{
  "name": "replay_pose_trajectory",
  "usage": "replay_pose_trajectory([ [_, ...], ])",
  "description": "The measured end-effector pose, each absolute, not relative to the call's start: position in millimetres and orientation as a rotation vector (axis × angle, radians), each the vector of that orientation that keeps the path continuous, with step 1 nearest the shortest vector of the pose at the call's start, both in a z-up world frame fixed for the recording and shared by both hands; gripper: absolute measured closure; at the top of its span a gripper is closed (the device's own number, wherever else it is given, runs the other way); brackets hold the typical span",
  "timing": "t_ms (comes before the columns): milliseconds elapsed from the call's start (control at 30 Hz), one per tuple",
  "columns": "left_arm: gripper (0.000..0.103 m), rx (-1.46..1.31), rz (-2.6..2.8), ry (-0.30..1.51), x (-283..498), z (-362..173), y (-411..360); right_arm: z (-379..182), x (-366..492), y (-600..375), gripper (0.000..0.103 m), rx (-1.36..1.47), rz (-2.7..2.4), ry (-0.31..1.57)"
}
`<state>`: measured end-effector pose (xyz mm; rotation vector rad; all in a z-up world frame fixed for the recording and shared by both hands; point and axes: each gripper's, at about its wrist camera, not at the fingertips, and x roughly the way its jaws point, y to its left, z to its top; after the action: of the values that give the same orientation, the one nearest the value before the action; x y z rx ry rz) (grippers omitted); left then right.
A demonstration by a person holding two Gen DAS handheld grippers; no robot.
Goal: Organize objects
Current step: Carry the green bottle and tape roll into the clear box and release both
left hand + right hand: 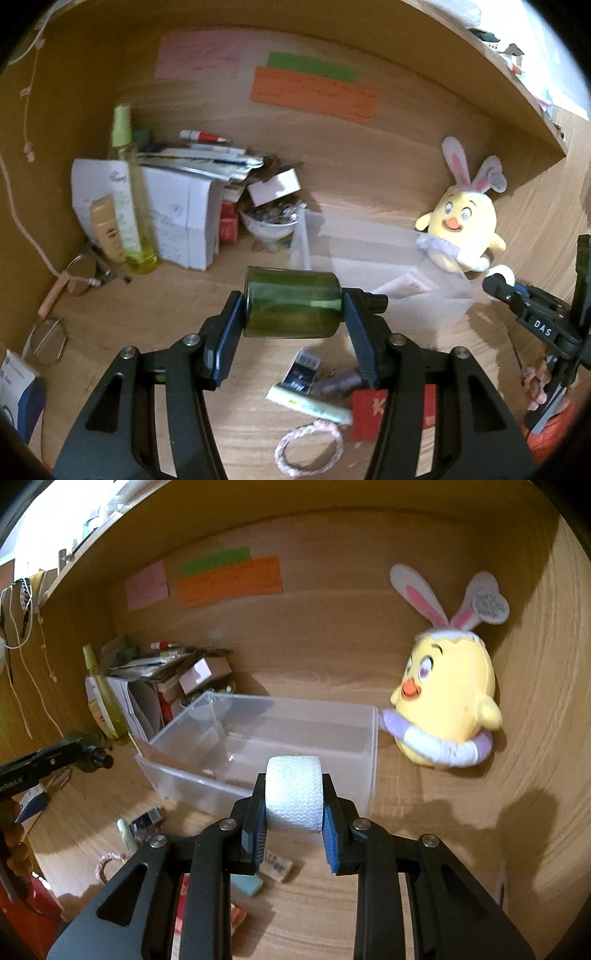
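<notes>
Two grippers aloft over a wooden desk [229, 406], each clamped on something. Left gripper [293, 310] closed on a dark green translucent bottle [291, 306] lying sideways between the pads, black cap [377, 303] poking past the right pad, pale green strip visible inside. Right gripper [293, 805] pinched on a white roll of textured gauze tape [293, 794], flat faces against the blue pads, just in front of a clear plastic bin [369, 753]. Readable writing: "DAS" in white on the right gripper's body in the left view [543, 326]; part of a white word ending "Robot.AI" on the left gripper in the right view [14, 781]. Scrawl on pink [199, 55], green [314, 68] and orange [314, 96] notes on the back panel, too blurred to read. Only in the left view: spectacles [83, 275], tall yellow-green spray bottle [127, 192], spool of purple thread [338, 384], red card [365, 411]. Only in the right view: teal eraser [247, 884], small lettered tag [277, 867], illegible. Seen in both: yellow chick plush with rabbit ears [447, 698] beside the bin, pink braided loop [308, 450] on the desk.
</notes>
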<state>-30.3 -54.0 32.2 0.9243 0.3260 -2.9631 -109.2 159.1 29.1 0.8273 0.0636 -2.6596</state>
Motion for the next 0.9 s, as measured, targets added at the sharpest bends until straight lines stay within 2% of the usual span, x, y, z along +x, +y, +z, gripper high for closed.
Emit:
replay_pose_trajectory([
  [733,0.049,1.132,-3.059,0.206,-118.8,10.1,10.7,19.2,-157.1,155.1,0.08,0.889,-2.662,0.076],
  [900,0.049,1.177,-3.06,0.226,-128.9,4.2,13.9,14.6,-165.7,153.2,0.08,0.914,-2.656,0.088],
])
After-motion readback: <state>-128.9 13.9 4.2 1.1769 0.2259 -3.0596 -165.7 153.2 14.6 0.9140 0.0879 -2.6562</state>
